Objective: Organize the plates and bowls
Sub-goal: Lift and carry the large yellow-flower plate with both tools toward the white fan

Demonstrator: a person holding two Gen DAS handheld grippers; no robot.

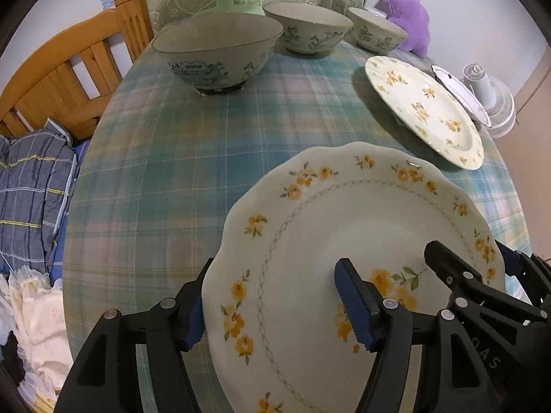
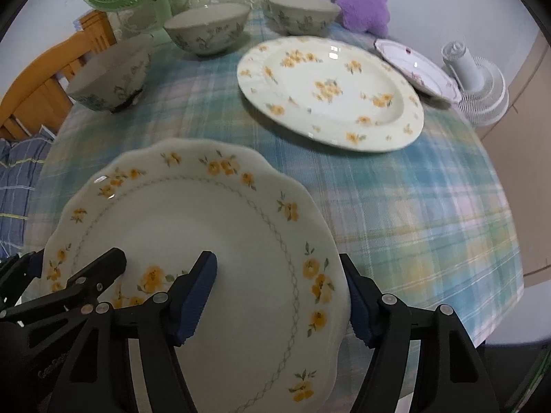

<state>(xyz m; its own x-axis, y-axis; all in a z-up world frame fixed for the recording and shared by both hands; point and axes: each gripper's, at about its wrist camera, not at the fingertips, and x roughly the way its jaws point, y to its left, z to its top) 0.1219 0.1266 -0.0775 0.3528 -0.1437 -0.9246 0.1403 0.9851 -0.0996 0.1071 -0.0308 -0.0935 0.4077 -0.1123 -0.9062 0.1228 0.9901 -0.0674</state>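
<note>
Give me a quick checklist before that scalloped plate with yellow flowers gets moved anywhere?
1. Left gripper straddles the near rim of the scalloped white plate with yellow flowers: ok.
2. Right gripper straddles its opposite rim: ok.
3. Pads actually pressing the plate: cannot tell.
4. Round cream plate with yellow flowers, a likely stacking spot, has nothing on it: ok.
5. Plaid tablecloth between the two plates free of obstacles: ok.
6. Three floral ceramic bowls stand apart from that path: ok.
</note>
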